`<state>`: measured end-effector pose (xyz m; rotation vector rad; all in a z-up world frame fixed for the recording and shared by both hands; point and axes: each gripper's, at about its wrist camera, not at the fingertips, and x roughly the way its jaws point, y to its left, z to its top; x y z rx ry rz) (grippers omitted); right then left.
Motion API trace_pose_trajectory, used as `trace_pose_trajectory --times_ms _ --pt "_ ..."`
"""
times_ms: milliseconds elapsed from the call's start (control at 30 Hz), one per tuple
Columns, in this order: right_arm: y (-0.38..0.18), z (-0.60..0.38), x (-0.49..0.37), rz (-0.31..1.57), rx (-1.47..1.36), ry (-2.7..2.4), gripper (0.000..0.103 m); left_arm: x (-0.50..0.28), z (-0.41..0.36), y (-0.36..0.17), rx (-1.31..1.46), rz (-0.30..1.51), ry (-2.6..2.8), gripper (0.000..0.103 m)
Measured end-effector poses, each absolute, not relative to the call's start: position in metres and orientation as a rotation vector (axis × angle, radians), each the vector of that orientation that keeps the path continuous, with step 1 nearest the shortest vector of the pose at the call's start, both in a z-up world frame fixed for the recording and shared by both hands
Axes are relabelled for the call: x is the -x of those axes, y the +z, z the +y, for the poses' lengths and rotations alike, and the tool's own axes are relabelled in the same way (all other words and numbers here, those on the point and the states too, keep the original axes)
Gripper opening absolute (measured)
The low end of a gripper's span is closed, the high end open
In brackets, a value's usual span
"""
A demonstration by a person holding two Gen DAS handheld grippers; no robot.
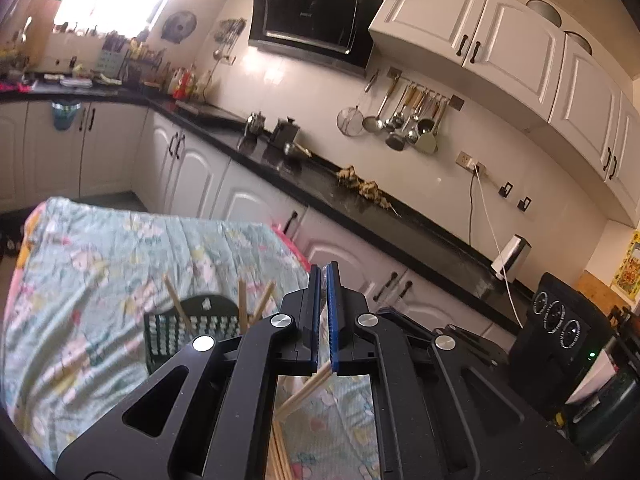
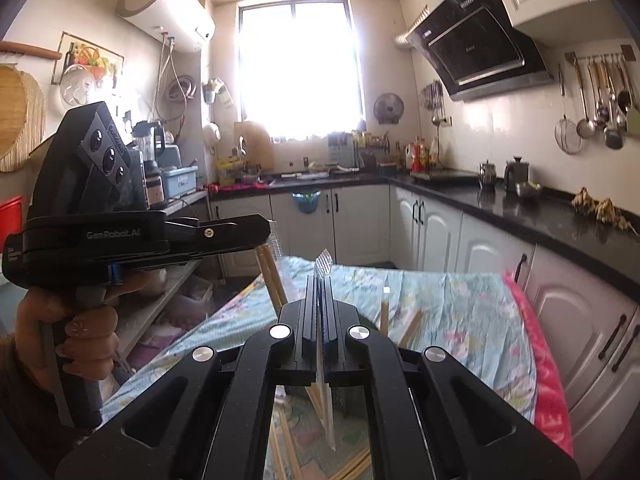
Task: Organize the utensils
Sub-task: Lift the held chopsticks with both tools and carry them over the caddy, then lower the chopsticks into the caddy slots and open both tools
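Mid-transfer. Left claw point(image 1: 325, 320) pinching a pair of chopsticks point(image 1: 306, 392); right claw point(image 2: 320, 320) pressed together on their clear wrapper point(image 2: 323, 268), above the cloth-covered bench point(image 1: 80, 264). Next, I'd judge: strip the wrapper, drop the sticks into the green holder point(image 1: 168, 336) mid-bench.

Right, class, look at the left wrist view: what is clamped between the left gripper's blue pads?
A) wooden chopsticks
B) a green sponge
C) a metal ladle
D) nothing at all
A: the left gripper is shut on pale wooden chopsticks, whose sticks slant down out from under the pads above the floral cloth.
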<state>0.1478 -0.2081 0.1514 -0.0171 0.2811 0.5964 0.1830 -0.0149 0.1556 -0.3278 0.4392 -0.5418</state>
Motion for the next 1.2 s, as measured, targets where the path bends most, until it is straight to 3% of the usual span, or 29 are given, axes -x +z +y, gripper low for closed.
trace_pose_trajectory --times_ms 700,1200 --pt "0.215 -0.203 -0.183 0.095 0.060 0.526 0.002 -0.222 0.013 0.193 0.329 0.334 -0.413 0.001" --pt "0.184 -0.193 -0.229 0.150 0.086 0.486 0.002 -0.246 0.014 0.157 0.343 0.386 -0.405 0.001"
